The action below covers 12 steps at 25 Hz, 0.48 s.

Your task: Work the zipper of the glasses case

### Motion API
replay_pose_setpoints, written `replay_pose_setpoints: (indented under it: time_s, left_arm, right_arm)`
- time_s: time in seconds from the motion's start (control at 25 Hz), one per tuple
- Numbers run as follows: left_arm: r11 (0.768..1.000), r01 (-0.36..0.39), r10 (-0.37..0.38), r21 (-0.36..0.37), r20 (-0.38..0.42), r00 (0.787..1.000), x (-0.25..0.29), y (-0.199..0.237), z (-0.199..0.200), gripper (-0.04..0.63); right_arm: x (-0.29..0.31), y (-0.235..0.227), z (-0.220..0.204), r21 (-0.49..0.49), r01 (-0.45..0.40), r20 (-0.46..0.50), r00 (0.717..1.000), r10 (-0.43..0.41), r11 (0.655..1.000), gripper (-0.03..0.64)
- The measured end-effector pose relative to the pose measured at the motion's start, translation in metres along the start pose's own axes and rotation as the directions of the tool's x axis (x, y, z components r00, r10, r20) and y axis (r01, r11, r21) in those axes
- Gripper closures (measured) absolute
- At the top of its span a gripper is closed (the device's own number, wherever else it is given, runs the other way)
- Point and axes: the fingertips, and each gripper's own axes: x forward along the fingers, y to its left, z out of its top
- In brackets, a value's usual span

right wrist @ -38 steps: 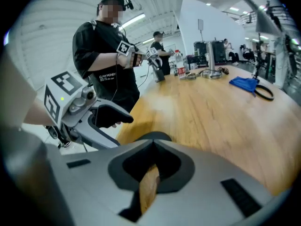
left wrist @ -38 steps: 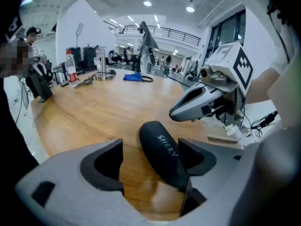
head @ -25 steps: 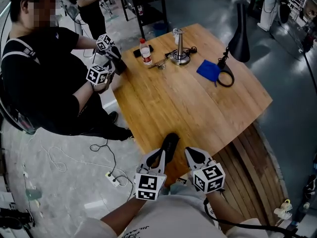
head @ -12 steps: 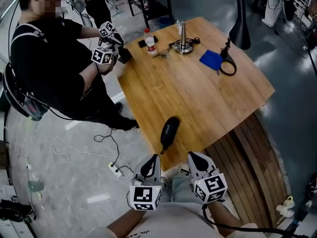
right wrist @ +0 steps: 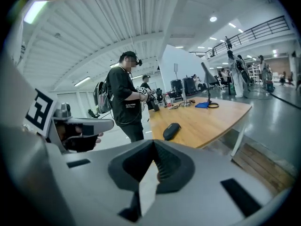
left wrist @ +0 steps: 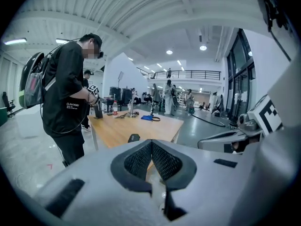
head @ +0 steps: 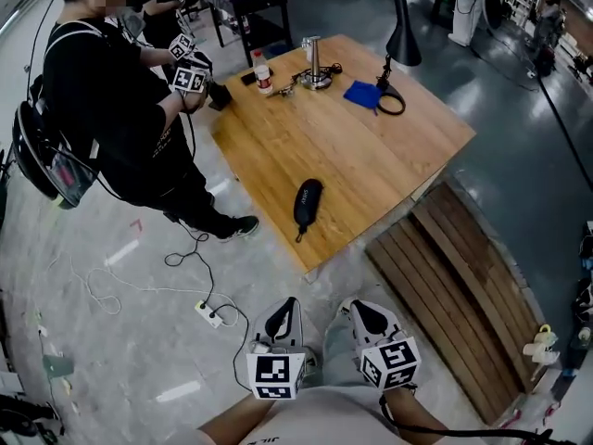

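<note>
The black glasses case lies zipped on the wooden table, close to its near left edge. Both my grippers hang low over the floor, well short of the table and apart from the case. My left gripper is shut with nothing between its pads. My right gripper is shut and empty too. In the left gripper view the case shows small beyond the shut left gripper. In the right gripper view the case lies past the right gripper, on the table edge.
A person in black with a backpack stands at the table's far left holding two marker-cube grippers. A bottle, a metal stand, a blue cloth and a black lamp sit at the far end. A wooden pallet lies right; a power strip lies left.
Both grippers have drawn back from the table with me. The case, right beside the left gripper a second ago, now lies far ahead on the table. Both grippers stayed shut.
</note>
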Motion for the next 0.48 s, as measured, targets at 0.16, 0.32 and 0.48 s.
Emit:
replay_pose_setpoints:
  time_s: [0.16,0.32,0.48]
  left_arm:
    - [1.0,-0.018,0.018,-0.007,-0.032,0.999,-0.028,-0.012,-0.024,0.588]
    - [0.998,-0.044,0.042,-0.04,-0.062,0.997,-0.042,-0.021,-0.034,0.588]
    - [0.994,-0.059,0.054,-0.089,-0.058,0.997,-0.052,-0.037,-0.03,0.588]
  right_arm:
    - [-0.025,0.015,-0.014,0.003,-0.016,-0.011,1.0,0.016,1.0,0.617]
    - [-0.035,0.018,-0.012,0.019,-0.031,-0.013,0.999,0.031,0.999,0.617]
    - [-0.049,0.016,-0.007,0.0,-0.032,-0.017,0.999,0.032,0.999,0.617]
